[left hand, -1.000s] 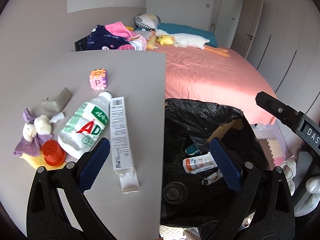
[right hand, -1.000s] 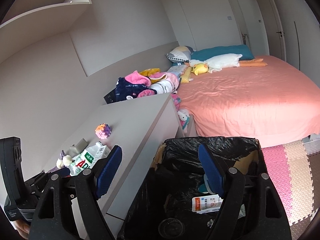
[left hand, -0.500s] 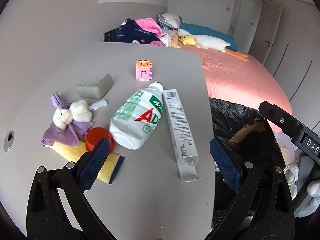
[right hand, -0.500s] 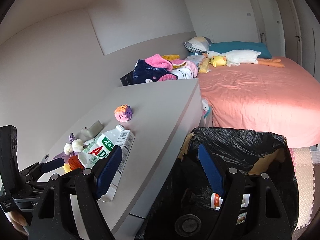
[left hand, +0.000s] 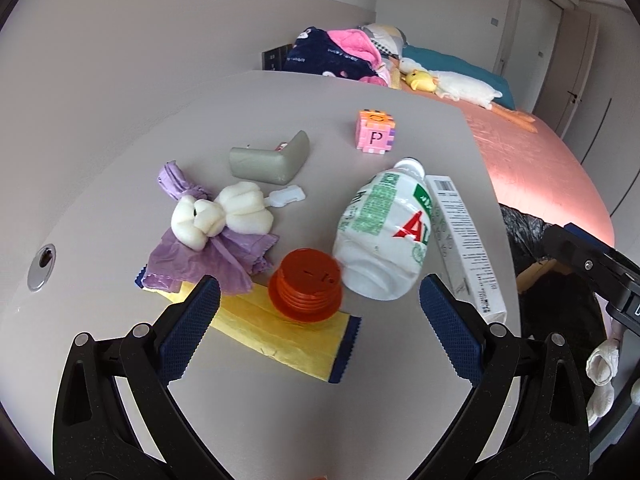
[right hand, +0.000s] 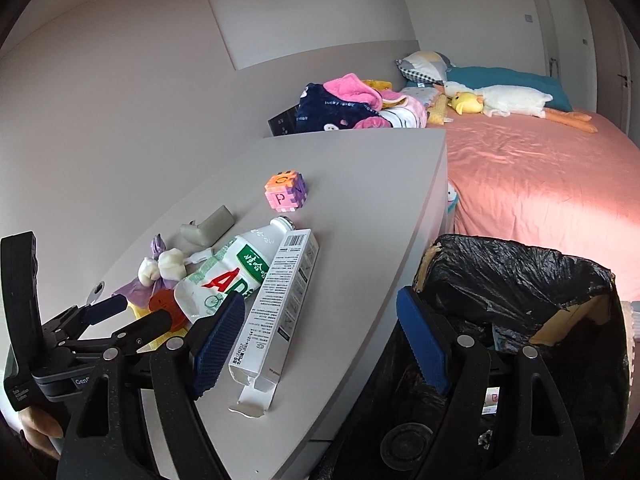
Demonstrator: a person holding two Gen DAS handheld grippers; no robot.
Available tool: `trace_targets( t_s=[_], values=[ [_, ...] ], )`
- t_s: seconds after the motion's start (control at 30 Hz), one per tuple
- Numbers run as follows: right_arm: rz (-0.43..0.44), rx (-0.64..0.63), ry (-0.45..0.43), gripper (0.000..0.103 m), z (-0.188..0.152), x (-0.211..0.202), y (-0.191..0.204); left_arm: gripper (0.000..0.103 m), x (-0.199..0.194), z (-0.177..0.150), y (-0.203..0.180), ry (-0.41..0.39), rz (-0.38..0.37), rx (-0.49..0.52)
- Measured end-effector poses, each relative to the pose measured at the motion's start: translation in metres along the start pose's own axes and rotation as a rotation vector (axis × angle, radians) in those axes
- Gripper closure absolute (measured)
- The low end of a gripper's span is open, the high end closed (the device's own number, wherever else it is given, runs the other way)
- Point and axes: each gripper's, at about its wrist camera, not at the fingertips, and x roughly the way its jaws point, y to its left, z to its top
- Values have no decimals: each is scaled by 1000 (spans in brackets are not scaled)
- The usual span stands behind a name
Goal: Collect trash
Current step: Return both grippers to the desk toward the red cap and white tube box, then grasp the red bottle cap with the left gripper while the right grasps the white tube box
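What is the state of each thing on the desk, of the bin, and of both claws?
Left claw: open, empty.
Right claw: open, empty.
White bottle: lying down, crushed, uncapped.
Long carton: lying flat, end flap torn open.
Orange lid: resting on yellow cloth.
Bin: open, black liner inside.

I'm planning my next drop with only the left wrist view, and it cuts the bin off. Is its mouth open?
Observer: Yes. The right wrist view shows the bin, lined with a black bag, open at the top beside the desk edge.
Operator: What is the right hand-held gripper doing?
Observer: The right hand-held gripper is open and empty. One finger is over the white carton and the other is over the bin.
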Motion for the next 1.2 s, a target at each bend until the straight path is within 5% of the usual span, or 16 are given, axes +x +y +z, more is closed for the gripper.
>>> trace_targets(
  t_s=[0.2, 0.33, 0.57, 0.8, 0.9, 1.03, 1.2],
  values=[
    [-18, -29, 36, 36, 0, 24, 17, 20, 11, -1, 7, 28, 27, 9],
    [-32, -43, 73, 38, 0, 41, 26, 42, 20, -2, 17, 65, 12, -28],
    [-70, -52, 120, 40, -2, 64, 35, 44, 26, -2, 18, 66, 11, -3],
    [-138, -102, 127, 56, -8, 78, 40, 43, 31, -3, 20, 58, -25, -5],
    [-159, -124, 112, 73, -10, 79, 41, 43, 30, -4, 22, 54, -34, -16],
    [-141, -111, 101, 75, -10, 76, 36, 60, 28, -4, 25, 48, -61, -40],
    [-112, -80, 103, 75, -9, 72, 29, 60, 23, -3, 23, 29, -45, -38]
  ],
)
